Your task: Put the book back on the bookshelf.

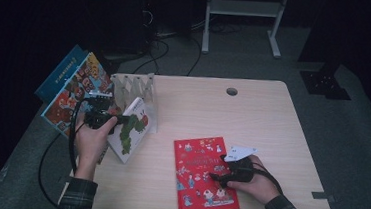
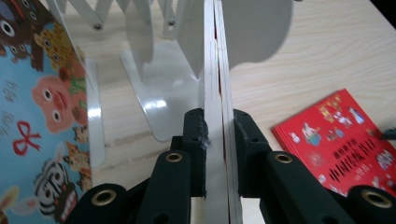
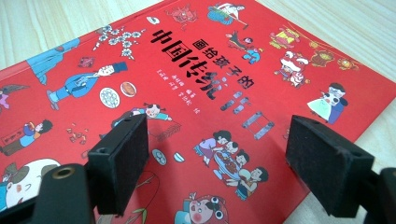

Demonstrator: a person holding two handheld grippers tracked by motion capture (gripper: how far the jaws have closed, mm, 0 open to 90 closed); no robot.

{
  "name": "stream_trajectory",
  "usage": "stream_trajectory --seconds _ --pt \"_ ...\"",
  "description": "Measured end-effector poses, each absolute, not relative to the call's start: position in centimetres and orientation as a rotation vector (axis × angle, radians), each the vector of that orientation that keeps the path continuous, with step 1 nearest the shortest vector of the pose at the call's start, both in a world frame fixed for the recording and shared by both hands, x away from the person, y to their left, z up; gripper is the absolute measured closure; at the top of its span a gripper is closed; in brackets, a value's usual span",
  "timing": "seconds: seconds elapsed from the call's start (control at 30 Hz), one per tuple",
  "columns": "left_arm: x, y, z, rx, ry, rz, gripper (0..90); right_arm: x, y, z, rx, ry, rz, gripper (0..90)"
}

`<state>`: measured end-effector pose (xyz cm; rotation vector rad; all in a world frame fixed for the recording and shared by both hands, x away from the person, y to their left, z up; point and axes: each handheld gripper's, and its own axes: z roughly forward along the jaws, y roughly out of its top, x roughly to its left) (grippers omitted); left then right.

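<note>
A white picture book [image 1: 130,130] with a green caterpillar on its cover is tilted at the near end of the white folding book rack [image 1: 135,87]. My left gripper [image 1: 118,120] is shut on it. In the left gripper view the book's thin edge [image 2: 215,84] is pinched between the two black pads of that gripper [image 2: 218,122], with the rack's white dividers [image 2: 154,88] just ahead. A red picture book [image 1: 203,175] lies flat near the table's front edge. Over its right side my right gripper [image 1: 216,177] stands open. In the right gripper view the right gripper [image 3: 217,156] hovers wide over the red cover [image 3: 187,70], holding nothing.
Two colourful books [image 1: 73,91] lean off the table's left edge, beside the rack; one cover [image 2: 35,116] shows at the left of the left gripper view. The red book [image 2: 348,140] lies to the right there. A cable hole [image 1: 231,91] is in the tabletop at the back.
</note>
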<state>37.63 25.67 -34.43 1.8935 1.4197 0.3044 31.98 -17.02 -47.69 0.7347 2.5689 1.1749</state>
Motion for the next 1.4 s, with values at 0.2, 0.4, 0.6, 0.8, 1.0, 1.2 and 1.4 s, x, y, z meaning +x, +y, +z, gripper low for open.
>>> stream_trajectory --seconds 0.2,0.4,0.6,0.8,1.0,1.2,1.4 --pt "39.2 25.3 -34.7 1.866 1.435 0.328 76.9 32.0 -17.0 -47.7 0.74 2.57 1.175 20.2" --pt "40.9 24.7 -34.8 1.847 1.448 0.35 76.9 32.0 -17.0 -47.7 0.74 2.569 1.177 20.2" --pt "43.3 23.6 -35.3 1.839 1.477 0.396 76.8 32.0 -17.0 -47.7 0.737 2.568 1.177 20.2" --pt "44.9 22.6 -35.9 1.836 1.503 0.41 76.8 32.0 -17.1 -47.7 0.736 2.567 1.179 20.2" --pt "45.6 22.3 -36.4 1.835 1.516 0.422 76.8 31.9 -17.1 -47.7 0.735 2.565 1.181 20.2" --pt "45.7 22.4 -37.0 1.818 1.52 0.423 76.7 31.9 -17.1 -47.7 0.735 2.564 1.182 20.3" --pt "45.4 22.8 -37.3 1.812 1.492 0.386 68.0 31.9 -17.1 -47.7 0.739 2.564 1.181 20.3"
